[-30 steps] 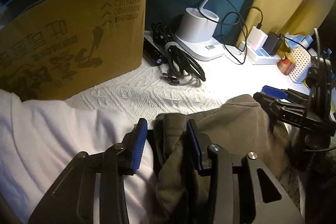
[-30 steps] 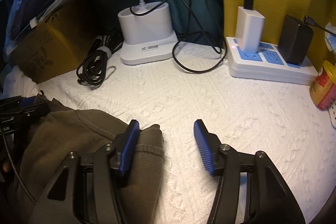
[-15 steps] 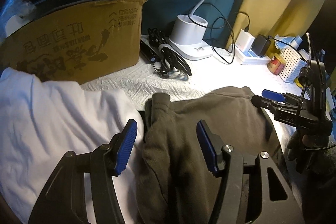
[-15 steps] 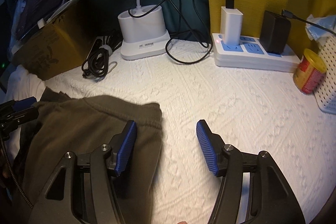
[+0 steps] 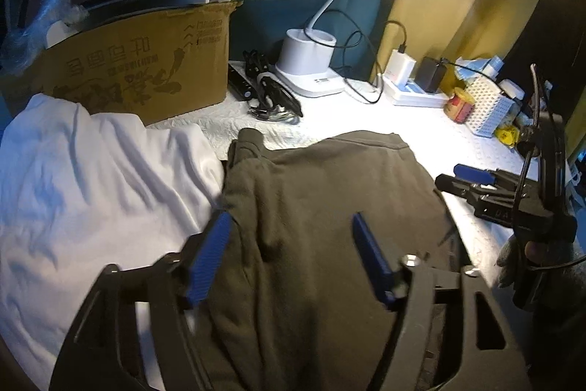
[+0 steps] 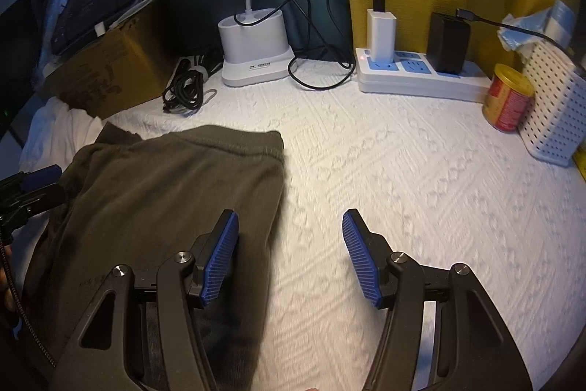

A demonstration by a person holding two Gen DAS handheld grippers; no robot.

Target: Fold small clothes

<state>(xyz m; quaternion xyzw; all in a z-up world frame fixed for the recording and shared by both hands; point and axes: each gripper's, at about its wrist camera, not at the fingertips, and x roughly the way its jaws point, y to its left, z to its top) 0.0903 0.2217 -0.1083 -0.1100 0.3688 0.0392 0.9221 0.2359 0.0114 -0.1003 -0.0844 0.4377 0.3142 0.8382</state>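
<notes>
Olive garment (image 5: 329, 200) lies flat on the white textured cloth (image 6: 421, 171), its left edge against a white garment (image 5: 91, 193). Left gripper (image 5: 289, 259) above it; its jaws have just been opening and stand apart, nothing clamped. Right gripper (image 6: 289, 259) apart too, straddling the garment's right edge, gripping nothing. Cardboard box (image 5: 139, 72) carries upside-down printed characters, unreadable. Red-and-yellow can (image 6: 507, 98), label illegible.
</notes>
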